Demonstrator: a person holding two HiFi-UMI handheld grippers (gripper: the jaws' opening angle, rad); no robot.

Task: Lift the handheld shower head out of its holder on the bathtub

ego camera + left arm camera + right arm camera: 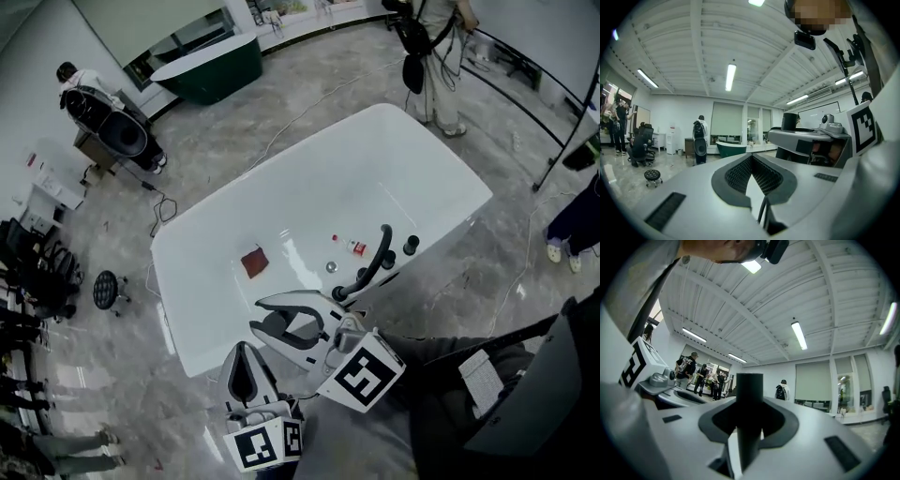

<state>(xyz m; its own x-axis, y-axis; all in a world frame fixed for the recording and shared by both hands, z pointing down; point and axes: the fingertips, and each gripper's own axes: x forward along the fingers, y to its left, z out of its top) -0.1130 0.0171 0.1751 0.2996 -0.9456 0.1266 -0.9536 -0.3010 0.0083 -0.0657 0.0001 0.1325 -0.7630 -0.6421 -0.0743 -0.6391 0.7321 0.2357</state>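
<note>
One shower head (749, 385) between right gripper (749, 406) fingers (717, 423)

You've no legible txt, nos. or brands here. The upper marker cube (361, 375) & lower marker cube (260, 444) carry only b/w square patterns; the bottle (356, 247) label's too tiny to read.

Bright ceiling tube lights (730, 77); fisheye-bent, vignetted edges.

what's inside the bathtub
A dark red cloth, a small red-labelled bottle and a metal drain show on the bathtub floor. The right gripper, shut on the black handheld shower head, covers the near rim, so its holder cannot be seen.
</note>
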